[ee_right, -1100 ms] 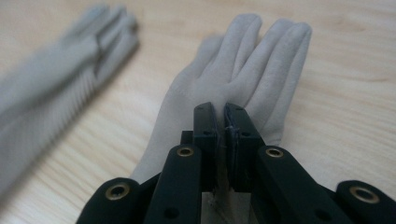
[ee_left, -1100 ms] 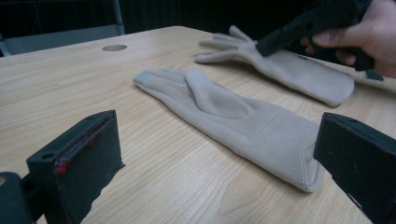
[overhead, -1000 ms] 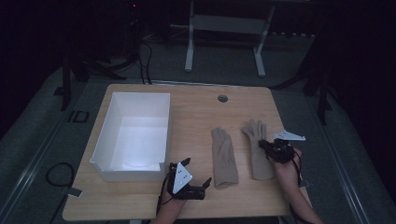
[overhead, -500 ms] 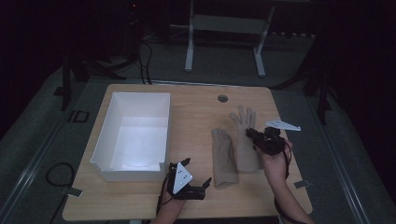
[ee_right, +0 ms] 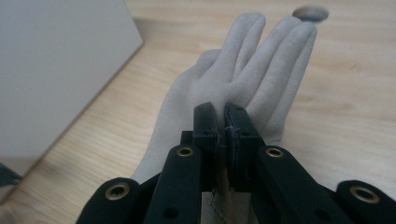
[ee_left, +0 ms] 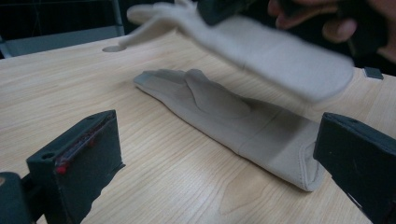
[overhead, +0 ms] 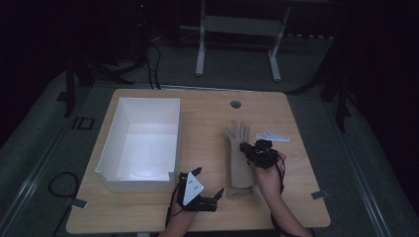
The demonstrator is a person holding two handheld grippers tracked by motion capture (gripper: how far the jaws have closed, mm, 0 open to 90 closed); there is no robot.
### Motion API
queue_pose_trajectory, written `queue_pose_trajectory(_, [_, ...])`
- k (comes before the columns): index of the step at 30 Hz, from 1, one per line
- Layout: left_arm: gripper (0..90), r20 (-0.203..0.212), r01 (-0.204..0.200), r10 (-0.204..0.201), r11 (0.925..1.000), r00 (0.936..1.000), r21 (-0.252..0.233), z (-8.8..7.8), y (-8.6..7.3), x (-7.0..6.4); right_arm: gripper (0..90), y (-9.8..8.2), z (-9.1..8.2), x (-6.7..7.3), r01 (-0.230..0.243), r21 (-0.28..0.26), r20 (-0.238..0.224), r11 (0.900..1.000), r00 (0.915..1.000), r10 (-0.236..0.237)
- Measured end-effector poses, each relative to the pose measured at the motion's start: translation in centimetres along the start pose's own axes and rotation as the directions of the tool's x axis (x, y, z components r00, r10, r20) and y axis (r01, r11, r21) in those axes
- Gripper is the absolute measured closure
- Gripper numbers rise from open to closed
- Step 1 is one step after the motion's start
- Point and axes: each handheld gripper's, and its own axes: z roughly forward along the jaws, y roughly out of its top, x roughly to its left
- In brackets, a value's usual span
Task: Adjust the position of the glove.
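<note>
Two beige gloves are on the wooden table (overhead: 296, 197). One glove (ee_left: 224, 116) lies flat, its cuff (overhead: 238, 186) toward the front edge. My right gripper (overhead: 256, 150) is shut on the second glove (overhead: 238, 134) and holds it just above the lying one, fingers pointing away. In the right gripper view the jaws (ee_right: 223, 126) are pressed together on the beige fabric (ee_right: 252, 70). In the left gripper view the held glove (ee_left: 271, 51) hangs blurred over the flat one. My left gripper (overhead: 207, 181) rests open near the front edge, its jaws (ee_left: 217, 158) wide on either side of the lying glove's cuff.
An open white box (overhead: 136, 181) stands on the left half of the table, and its side (ee_right: 56, 70) is close in the right gripper view. A round cable hole (overhead: 235, 104) sits near the far edge. A desk frame (overhead: 237, 29) stands on the floor behind.
My right gripper has carried its glove leftward and slightly up, from beside the other glove to over it. The left gripper has stayed in place.
</note>
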Motion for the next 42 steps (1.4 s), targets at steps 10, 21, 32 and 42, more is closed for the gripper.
queue_pose_trajectory(10, [1.1, 0.000, 0.001, -0.001, 1.0000, 1.0000, 0.002, 0.0, 0.0, 0.0, 83.4, -2.4, 2.3, -0.1, 0.000, 0.062, 0.011, 0.998, 0.9999, -0.001])
queue_pose_trajectory(21, [1.1, -0.001, -0.002, 0.002, 1.0000, 1.0000, 0.004, 0.0, 0.0, 0.0, 82.1, -3.7, 3.4, -0.4, 0.002, 0.104, -0.001, 0.995, 1.0000, -0.002])
queue_pose_trajectory(32, [1.1, 0.003, -0.006, 0.006, 1.0000, 1.0000, 0.006, 0.0, 0.0, 0.0, 57.9, -3.3, 3.0, -0.2, 0.003, 0.081, -0.021, 0.997, 0.9998, -0.001])
queue_pose_trajectory(42, [1.1, 0.015, 0.022, -0.022, 0.9997, 0.9996, 0.013, 0.2, 0.1, 0.1, 21.5, -2.1, 2.1, -0.8, 0.083, 0.067, -0.135, 0.994, 0.9881, -0.073])
